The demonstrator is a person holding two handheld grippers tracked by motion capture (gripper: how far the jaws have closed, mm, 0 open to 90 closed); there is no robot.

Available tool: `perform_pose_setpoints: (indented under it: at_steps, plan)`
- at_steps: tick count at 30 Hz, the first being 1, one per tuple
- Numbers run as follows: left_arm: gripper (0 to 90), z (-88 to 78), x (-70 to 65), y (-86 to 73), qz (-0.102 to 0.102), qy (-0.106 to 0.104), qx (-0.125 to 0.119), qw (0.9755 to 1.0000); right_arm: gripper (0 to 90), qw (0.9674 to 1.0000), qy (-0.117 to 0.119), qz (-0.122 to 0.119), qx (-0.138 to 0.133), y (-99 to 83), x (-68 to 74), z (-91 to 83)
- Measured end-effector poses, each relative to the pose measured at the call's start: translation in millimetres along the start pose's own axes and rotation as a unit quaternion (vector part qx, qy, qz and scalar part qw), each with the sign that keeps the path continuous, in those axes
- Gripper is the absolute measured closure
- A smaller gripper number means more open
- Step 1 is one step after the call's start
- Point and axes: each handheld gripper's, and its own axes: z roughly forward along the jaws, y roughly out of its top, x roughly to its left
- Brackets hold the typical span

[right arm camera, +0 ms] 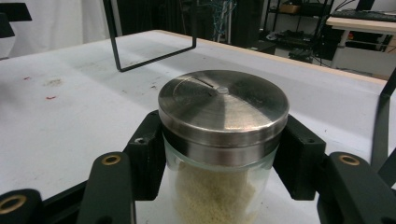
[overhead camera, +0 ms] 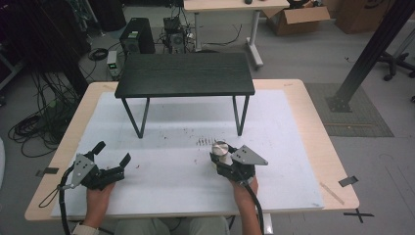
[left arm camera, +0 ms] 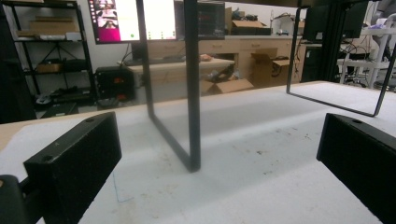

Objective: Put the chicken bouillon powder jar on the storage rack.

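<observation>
Between the two black jaws of the right gripper (right arm camera: 219,163), a glass jar (right arm camera: 220,154) is clamped on the white mat (overhead camera: 171,171). It is capped with brushed steel and filled with pale grains. The left gripper (overhead camera: 113,152) is held wide, empty.

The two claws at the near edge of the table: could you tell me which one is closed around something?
The right claw, which is clamped on the glass jar with the steel lid. The left claw stands open over the white mat.

Black gripper (overhead camera: 111,155) jaws — brass-ringed screws
</observation>
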Motion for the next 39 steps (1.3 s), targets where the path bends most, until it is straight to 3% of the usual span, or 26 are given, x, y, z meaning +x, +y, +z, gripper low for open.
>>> perform_pose_setpoints:
  at_steps: [15, 25, 39]
  plan:
    - [0.2, -0.2, 0.1, 0.0, 0.0, 0.0, -0.001, 1.0, 42.4, 0.9998, 0.017, 0.005, -0.009, 25.4, -4.7, -6.6]
    - [0.2, -0.2, 0.1, 0.0, 0.0, 0.0, -0.001, 1.0, 42.5, 0.9991, 0.032, 0.0, -0.027, 64.9, -8.2, -16.0]
    - [0.2, -0.3, 0.1, -0.1, -0.001, 0.0, -0.001, 1.0, 42.4, 0.9973, 0.064, -0.011, -0.033, 105.8, -7.8, -15.4]
